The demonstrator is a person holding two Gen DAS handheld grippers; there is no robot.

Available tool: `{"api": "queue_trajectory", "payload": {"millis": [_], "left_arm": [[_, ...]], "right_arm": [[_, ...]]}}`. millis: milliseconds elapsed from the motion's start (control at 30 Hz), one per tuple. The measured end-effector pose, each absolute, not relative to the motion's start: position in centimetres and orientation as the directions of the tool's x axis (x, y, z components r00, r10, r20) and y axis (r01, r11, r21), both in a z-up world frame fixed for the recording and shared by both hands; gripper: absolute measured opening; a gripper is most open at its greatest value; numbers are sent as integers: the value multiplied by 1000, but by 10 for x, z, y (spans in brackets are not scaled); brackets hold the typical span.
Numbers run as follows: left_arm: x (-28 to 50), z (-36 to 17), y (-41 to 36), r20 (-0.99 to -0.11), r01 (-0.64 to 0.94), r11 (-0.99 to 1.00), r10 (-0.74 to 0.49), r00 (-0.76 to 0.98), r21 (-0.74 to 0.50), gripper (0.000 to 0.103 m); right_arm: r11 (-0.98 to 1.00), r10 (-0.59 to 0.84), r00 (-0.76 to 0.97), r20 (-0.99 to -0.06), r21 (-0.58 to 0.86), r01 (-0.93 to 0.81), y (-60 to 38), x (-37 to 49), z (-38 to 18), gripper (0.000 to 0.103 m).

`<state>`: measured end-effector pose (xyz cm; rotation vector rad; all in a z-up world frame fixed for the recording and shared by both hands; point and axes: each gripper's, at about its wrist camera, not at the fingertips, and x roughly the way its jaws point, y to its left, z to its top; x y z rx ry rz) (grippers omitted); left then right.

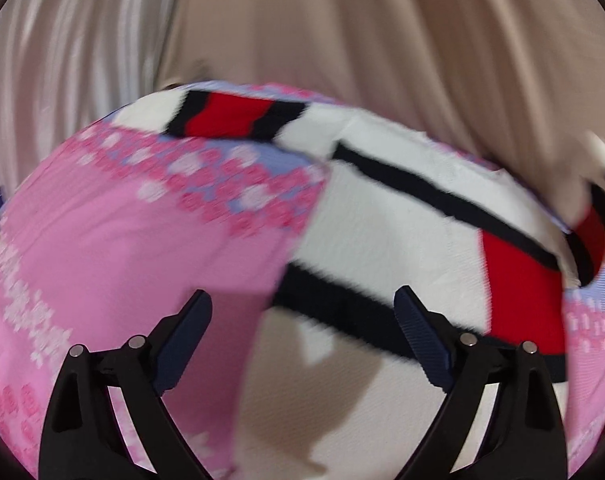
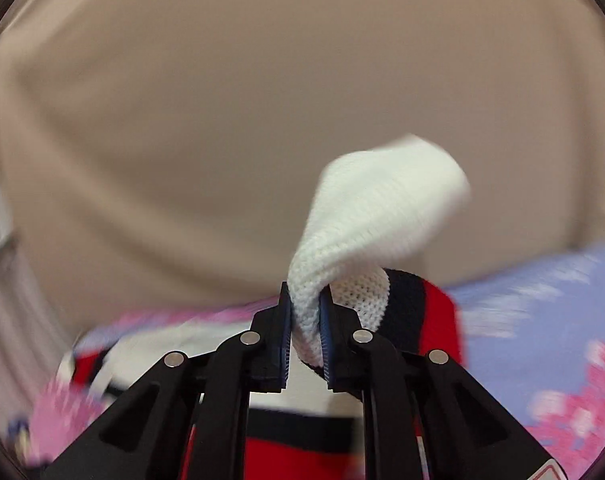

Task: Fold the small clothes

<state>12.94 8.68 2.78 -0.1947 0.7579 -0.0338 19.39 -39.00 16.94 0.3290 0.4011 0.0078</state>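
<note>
- Right gripper (image 2: pixel 305 330): jaws are nearly together and pinching a bunched-up bit of the white knit garment (image 2: pixel 376 208). The pads (image 2: pixel 285 332) press on the fabric from both sides.
- From that pinch the white knit sticks up and curls off to the right above the fingertips, so the claw looks tilted fairly level, with the beige curtain (image 2: pixel 222 100) filling everything beyond it.
- Just right of the right-hand pad you can see the garment's black and red stripes, and more red and black hangs below the claw, between the black finger arms.
- Left gripper (image 1: pixel 302 328): jaws spread wide, nothing between them, pads (image 1: pixel 420 336) not touching any cloth as far as I can tell.
- It's angled downward over the bed. The same knit piece (image 1: pixel 390 216), white with black bands and red blocks, lies ahead of and to the right of its fingertips; the white part sits under and between the fingers.
- Ahead-left of the left claw is the pink floral bedsheet (image 1: pixel 102 248), which the garment rests on.
- Both views are pretty motion-blurred, so fine detail is a wash.
</note>
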Motion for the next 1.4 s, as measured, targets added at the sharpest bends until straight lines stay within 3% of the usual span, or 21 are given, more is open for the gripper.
{"api": "queue_trajectory", "payload": {"millis": [100,233,367,467,567,667,700,767,833,867,900,933,967,1033,1167,1200,1267,1300,1367,1400], "left_arm": [[147,37,69,-655,36,963,-210,726,-268,93],[187,40,52,-650,99,914,-353,673,-394,94],[230,34,49,-660,71,920,-329,675,-386,94],[274,12,38,-725,28,927,-312,614,-375,94],[296,-20,35,-775,-62,870,-400,489,-488,94],[294,-20,22,-763,-59,888,-355,540,-455,94],[295,-20,18,-762,-49,890,-359,539,-454,90],[303,-19,3,-754,-22,883,-387,531,-469,67],[312,-20,-9,-769,8,902,-373,518,-433,23],[319,-18,-16,-770,27,910,-365,522,-413,11],[326,-13,-20,-767,43,916,-359,532,-399,9],[327,-6,-22,-758,52,919,-354,548,-391,9],[331,8,-25,-736,68,922,-346,582,-380,9],[334,43,-25,-671,106,930,-329,664,-352,8],[333,102,-18,-524,142,939,-296,798,-314,9],[334,105,-16,-514,141,942,-286,809,-304,9],[350,80,-18,-561,125,947,-278,780,-297,9],[357,63,-19,-602,115,952,-269,752,-282,9],[377,9,-25,-722,82,971,-222,655,-223,9],[382,-13,-24,-757,57,977,-194,624,-204,9]], "right_arm": [[961,240,856,-458,238,-142,-287,243,138,24],[959,263,786,-559,242,-148,-235,258,75,26],[931,283,797,-533,354,-93,-273,198,53,30],[913,240,807,-540,408,1,-308,162,43,44],[886,193,812,-550,453,96,-342,136,33,47],[852,183,814,-552,502,149,-377,122,23,53],[842,192,812,-551,518,152,-380,123,20,53],[816,219,808,-547,557,156,-386,131,16,53],[779,250,806,-536,606,162,-390,145,11,53],[760,251,808,-533,625,176,-394,154,10,53],[752,251,810,-530,634,181,-399,158,10,48],[745,252,816,-521,643,180,-404,163,11,25],[737,260,820,-510,653,172,-406,172,15,11],[721,263,847,-461,678,145,-408,176,31,12],[721,246,943,-225,693,-22,-407,149,75,11],[728,238,945,-222,685,-22,-406,149,73,11],[775,218,912,-348,630,55,-402,165,53,11],[806,186,848,-497,571,158,-399,184,27,11],[799,191,752,-631,545,254,-397,202,-9,11],[779,200,774,-600,577,246,-400,198,-7,12]]}}
